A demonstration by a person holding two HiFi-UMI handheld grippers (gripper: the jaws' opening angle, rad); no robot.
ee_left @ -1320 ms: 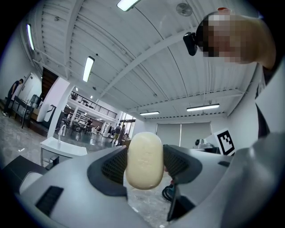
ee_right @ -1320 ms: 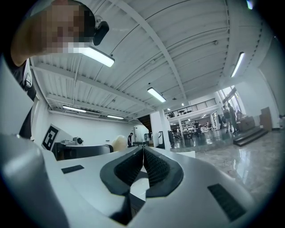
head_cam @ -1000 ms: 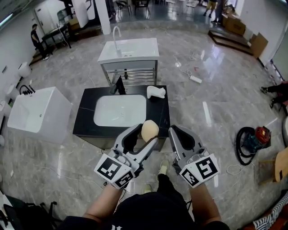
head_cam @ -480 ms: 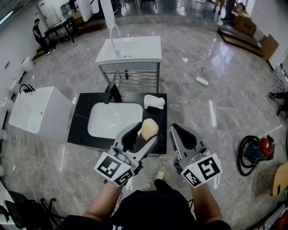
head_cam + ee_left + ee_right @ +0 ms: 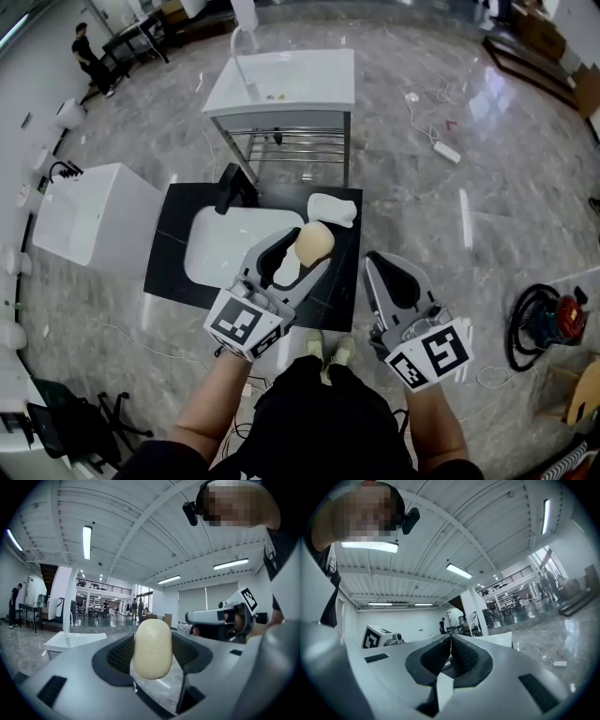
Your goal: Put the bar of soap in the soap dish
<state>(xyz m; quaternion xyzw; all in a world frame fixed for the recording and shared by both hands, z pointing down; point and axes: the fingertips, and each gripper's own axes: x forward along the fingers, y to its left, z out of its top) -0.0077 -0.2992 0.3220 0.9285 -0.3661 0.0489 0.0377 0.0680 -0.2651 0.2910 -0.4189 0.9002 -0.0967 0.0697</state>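
Left tool (image 5: 300, 258) is pinching the bar of soap (image 5: 152, 648) between its pads, soap upright, top end poking past the tips. It's held in the air over the right rim of the basin (image 5: 225, 248), near the soap dish (image 5: 333, 208) but clear of it. Dish sits at the bench (image 5: 169, 253) back-right corner, on the narrow strip between basin and bench edge, black faucet (image 5: 234, 187) to its left. Right tool (image 5: 392, 277) is pressed together and empty, out past the bench's right edge over open floor (image 5: 487, 187).
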